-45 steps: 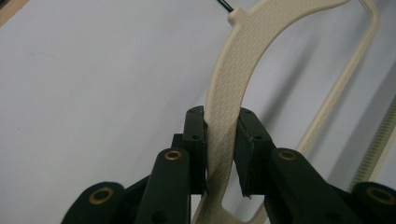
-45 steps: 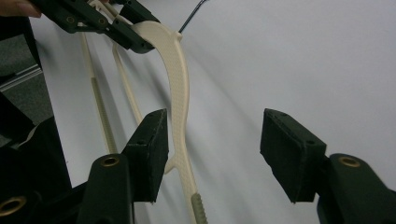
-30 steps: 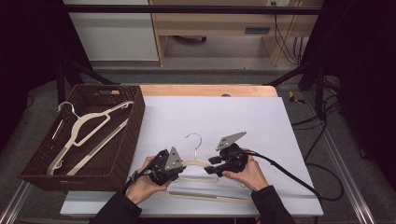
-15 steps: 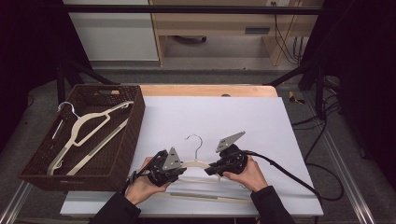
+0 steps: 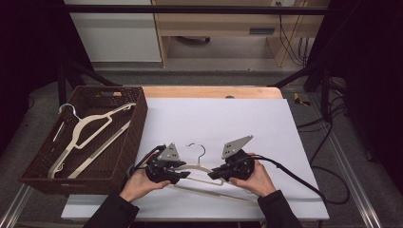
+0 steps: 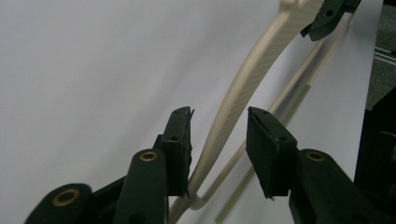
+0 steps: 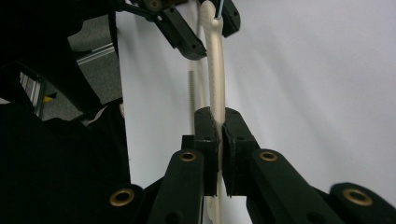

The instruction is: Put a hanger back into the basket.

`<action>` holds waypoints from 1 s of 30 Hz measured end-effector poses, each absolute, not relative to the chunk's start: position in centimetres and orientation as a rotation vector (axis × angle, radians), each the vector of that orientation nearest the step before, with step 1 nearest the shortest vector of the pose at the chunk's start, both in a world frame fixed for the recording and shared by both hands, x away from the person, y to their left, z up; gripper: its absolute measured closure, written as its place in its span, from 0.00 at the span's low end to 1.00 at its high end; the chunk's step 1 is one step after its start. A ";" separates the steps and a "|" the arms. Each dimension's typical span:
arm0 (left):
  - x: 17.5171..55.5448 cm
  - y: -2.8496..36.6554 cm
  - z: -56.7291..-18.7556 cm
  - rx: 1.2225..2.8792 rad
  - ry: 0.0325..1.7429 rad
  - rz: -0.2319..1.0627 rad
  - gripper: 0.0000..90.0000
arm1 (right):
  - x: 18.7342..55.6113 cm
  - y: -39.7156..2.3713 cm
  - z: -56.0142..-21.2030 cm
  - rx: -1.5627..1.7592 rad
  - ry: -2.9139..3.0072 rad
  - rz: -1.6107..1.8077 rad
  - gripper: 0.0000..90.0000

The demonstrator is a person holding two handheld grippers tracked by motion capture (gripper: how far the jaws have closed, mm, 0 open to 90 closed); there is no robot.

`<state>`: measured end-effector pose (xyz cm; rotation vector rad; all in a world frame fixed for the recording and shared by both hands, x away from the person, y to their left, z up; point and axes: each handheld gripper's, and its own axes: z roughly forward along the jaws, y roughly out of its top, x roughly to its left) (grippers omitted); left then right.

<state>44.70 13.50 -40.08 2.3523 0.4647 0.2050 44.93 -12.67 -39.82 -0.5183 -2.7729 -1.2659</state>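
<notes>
The white rectangular table surface (image 5: 228, 123) occupies the centre of the high view. The dark brown woven basket (image 5: 138, 118) stands at the left of that frame, touching the table's left edge, and holds a second cream plastic hanger with a metal hook (image 5: 90, 126) lying tilted inside it.

The cream plastic clothes hanger with a metal hook (image 5: 199, 168) lies on the table in the lower centre of the frame, hook pointing toward the top.

The right gripper (image 5: 219, 174), lower centre-right, grips the hanger's right shoulder arm. In the right gripper view its jaws are pressed together on the cream arm (image 7: 216, 70), which runs up the middle of the frame.

The left gripper (image 5: 183, 175), lower centre-left, sits at the hanger's left shoulder arm. Its jaws have just been opening. In the left gripper view they stand apart, with the cream arm (image 6: 243, 88) passing between them close to the left-hand pad; the right-hand pad is clear of the arm.
</notes>
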 end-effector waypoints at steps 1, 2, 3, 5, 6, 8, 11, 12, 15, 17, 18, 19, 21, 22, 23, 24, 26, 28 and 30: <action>44.7 13.5 -40.0 2.349 0.452 0.201 0.72 | 44.8 -12.6 -39.8 -0.507 -2.778 -1.264 0.97; 44.6 13.4 -39.9 2.349 0.442 0.203 0.74 | 44.8 -12.6 -39.7 -0.498 -2.781 -1.262 0.97; 44.6 13.4 -39.9 2.356 0.433 0.213 0.76 | 44.7 -12.5 -39.7 -0.486 -2.783 -1.265 0.97; 44.6 13.5 -39.8 2.359 0.423 0.218 0.79 | 44.7 -12.5 -39.6 -0.469 -2.789 -1.265 0.96; 44.5 13.4 -39.8 2.360 0.415 0.226 0.80 | 44.7 -12.5 -39.6 -0.474 -2.790 -1.265 0.96; 44.3 13.3 -39.7 2.368 0.405 0.244 0.81 | 44.6 -12.5 -39.6 -0.474 -2.790 -1.260 0.96; 44.0 13.2 -39.6 2.388 0.387 0.231 0.85 | 44.7 -12.6 -39.6 -0.491 -2.811 -1.271 0.93; 43.8 13.1 -39.5 2.388 0.382 0.225 0.87 | 44.7 -12.7 -39.5 -0.516 -2.826 -1.275 0.91; 43.3 12.9 -39.2 2.384 0.369 0.218 0.90 | 44.6 -12.8 -39.4 -0.537 -2.853 -1.308 0.84; 42.9 12.7 -39.0 2.388 0.357 0.219 0.93 | 44.5 -12.8 -39.3 -0.568 -2.874 -1.341 0.74; 42.6 12.4 -39.0 2.381 0.352 0.214 0.94 | 44.4 -12.9 -39.3 -0.583 -2.890 -1.345 0.71; 42.4 12.3 -39.0 2.379 0.348 0.212 0.95 | 44.5 -12.9 -39.2 -0.590 -2.895 -1.367 0.67; 42.0 12.0 -38.8 2.375 0.348 0.234 0.96 | 44.5 -13.1 -39.2 -0.606 -2.892 -1.383 0.64; 41.8 11.9 -38.7 2.371 0.354 0.239 0.96 | 44.4 -13.2 -39.1 -0.618 -2.885 -1.388 0.60; 41.8 12.0 -38.6 2.361 0.359 0.236 0.96 | 44.4 -13.3 -39.1 -0.617 -2.882 -1.409 0.58; 41.7 12.1 -38.5 2.351 0.376 0.238 0.96 | 44.3 -13.5 -39.0 -0.628 -2.879 -1.433 0.54; 41.7 12.2 -38.4 2.339 0.398 0.242 0.96 | 44.2 -14.0 -38.6 -0.653 -2.874 -1.487 0.47; 41.8 12.4 -38.2 2.320 0.430 0.252 0.96 | 44.1 -14.6 -38.2 -0.677 -2.877 -1.542 0.43; 41.8 12.7 -38.0 2.303 0.462 0.270 0.96 | 44.0 -15.3 -37.9 -0.715 -2.871 -1.591 0.37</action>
